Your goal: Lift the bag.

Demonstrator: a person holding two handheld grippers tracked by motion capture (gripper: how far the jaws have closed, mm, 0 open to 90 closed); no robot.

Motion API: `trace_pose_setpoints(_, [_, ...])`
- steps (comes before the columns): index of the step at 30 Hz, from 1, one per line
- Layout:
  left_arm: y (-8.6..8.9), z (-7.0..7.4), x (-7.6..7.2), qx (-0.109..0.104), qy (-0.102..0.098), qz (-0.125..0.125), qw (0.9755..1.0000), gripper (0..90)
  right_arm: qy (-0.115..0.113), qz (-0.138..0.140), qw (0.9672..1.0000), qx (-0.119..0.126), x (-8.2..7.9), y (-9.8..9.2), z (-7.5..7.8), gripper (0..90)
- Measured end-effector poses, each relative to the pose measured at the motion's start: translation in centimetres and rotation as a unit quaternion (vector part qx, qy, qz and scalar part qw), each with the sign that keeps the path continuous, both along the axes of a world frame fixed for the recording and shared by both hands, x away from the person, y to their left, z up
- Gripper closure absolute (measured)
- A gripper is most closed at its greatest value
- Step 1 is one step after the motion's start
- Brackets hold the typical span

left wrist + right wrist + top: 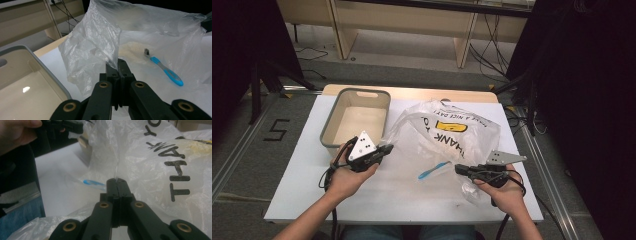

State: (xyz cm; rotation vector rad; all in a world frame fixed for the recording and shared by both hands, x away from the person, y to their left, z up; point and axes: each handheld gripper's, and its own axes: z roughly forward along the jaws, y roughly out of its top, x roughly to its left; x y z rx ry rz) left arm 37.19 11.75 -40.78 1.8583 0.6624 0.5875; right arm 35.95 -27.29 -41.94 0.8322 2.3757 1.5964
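Both my grippers (384, 149) (460, 169) are clamped on the bag (447, 132) rim — thin, limp, slippery film on the table, toothbrush (434, 170) inside. I grip bunched edge, never single-layer film.

Looks like a lab or test rig, not a home. White table (377, 200) sits btwn metal floor rails (242, 142) w/ a taped "5" (277, 130), dark curtains (592, 100) both sides. Loose cables (484, 50) run under plain wood benches (412, 20) at back.
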Motion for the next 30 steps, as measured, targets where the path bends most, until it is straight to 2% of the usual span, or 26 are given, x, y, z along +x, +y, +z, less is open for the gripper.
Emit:
trace_pose_setpoints(3, [0.2, 0.6, 0.1, -0.006, -0.008, 0.004, 0.9999, 89.2, -0.005, -0.013, 0.9997, 0.021, 0.2, -0.3, 0.7, 90.0])
trace_pose_setpoints(10, [0.9, 2.0, 0.4, -0.025, -0.027, 0.017, 0.9992, 89.2, -0.022, -0.038, 0.9979, 0.048, 0.8, -1.0, 2.2, 90.0])
trace_pose_setpoints(19, [1.0, 3.6, 0.3, -0.048, -0.055, 0.024, 0.9971, 89.2, -0.051, -0.073, 0.9938, 0.067, 0.9, -1.7, 3.6, 90.0])
trace_pose_setpoints(30, [0.0, 5.3, 0.2, -0.053, -0.085, 0.022, 0.9947, 89.1, -0.079, -0.101, 0.9886, 0.079, 1.2, -2.4, 5.0, 90.0])
